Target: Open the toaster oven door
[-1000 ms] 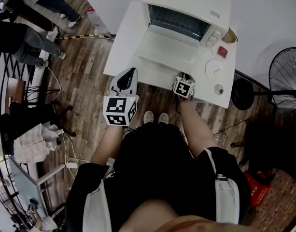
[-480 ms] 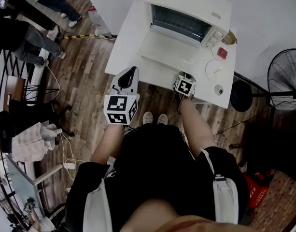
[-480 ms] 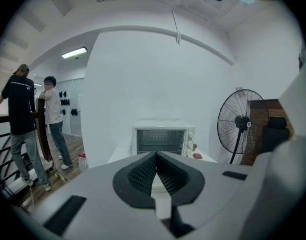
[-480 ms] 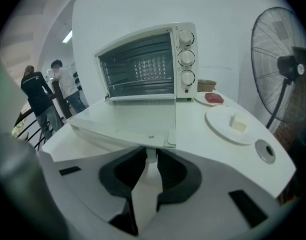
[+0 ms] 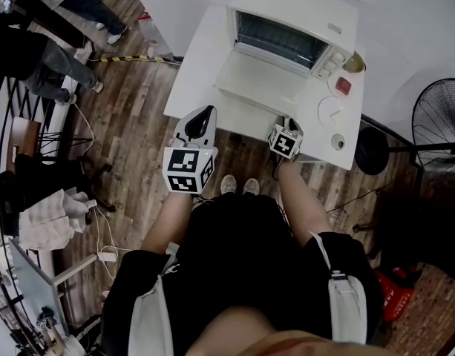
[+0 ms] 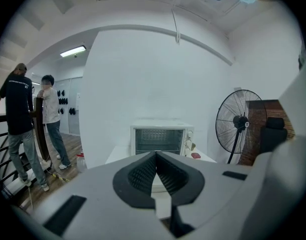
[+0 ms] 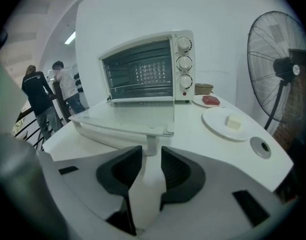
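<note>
The right gripper is waiting at the front edge of the lowered door, its jaws wide apart after just opening. The end post of the handle is standing between the jaw tips, with neither pad pressing on it. The door is lying flat straight ahead of this gripper, and the oven is gaping open behind it. The left gripper is hanging off the near edge of the table, jaws together on nothing, with the oven well ahead of it.
</note>
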Demonstrator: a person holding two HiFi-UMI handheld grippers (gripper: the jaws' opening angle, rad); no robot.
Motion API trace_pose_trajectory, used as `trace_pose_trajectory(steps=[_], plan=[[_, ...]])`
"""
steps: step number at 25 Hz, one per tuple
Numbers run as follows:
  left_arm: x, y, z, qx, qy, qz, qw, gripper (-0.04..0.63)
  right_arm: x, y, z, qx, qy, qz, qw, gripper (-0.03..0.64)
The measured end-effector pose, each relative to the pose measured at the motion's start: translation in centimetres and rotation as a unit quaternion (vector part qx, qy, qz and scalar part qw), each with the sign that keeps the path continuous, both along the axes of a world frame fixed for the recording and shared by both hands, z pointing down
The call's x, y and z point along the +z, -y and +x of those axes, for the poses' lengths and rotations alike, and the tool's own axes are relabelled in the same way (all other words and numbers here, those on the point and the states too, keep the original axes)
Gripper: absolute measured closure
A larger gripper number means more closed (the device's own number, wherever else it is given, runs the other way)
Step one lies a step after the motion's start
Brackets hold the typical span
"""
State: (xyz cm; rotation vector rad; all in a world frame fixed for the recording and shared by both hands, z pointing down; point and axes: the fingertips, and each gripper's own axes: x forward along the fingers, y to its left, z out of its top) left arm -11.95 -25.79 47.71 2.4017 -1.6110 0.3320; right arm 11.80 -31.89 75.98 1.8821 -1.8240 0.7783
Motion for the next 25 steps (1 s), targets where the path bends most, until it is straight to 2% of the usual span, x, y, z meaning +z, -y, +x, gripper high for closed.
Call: trace_pose_trajectory(steps=[5, 10, 11, 18, 25], plan=[[0.1, 0.8, 1.1, 0.016, -0.009, 0.001, 0.9998, 0.583, -2.5, -2.5, -0.3, -0.027, -0.003, 0.036, 0.999, 0.502], [0.4, 1.4, 3.1, 0.042, -0.021, 0.0, 0.9989, 0.583, -9.0, -3.3, 0.1, -0.045, -0.001, 0.117, 0.992, 0.595], [0.4, 1.6, 3.7, 0.049, -0.023, 0.002, 0.9986, 0.583, -10.7, -3.2, 0.3, -0.048, -0.002, 0.136, 0.99, 0.615], [-1.2, 2.7, 6.3, 0.08, -0.033, 0.026, 0.9959, 0.583, -22.8, -2.3, 2.1, -0.041, -0.007, 0.259, 0.965, 0.617], [-3.7, 3.4, 7.1, 0.085, -0.037, 0.057, 0.9941, 0.583, -32.7, -2.4, 2.8, -0.044, -0.041, 0.346, 0.936, 0.617]])
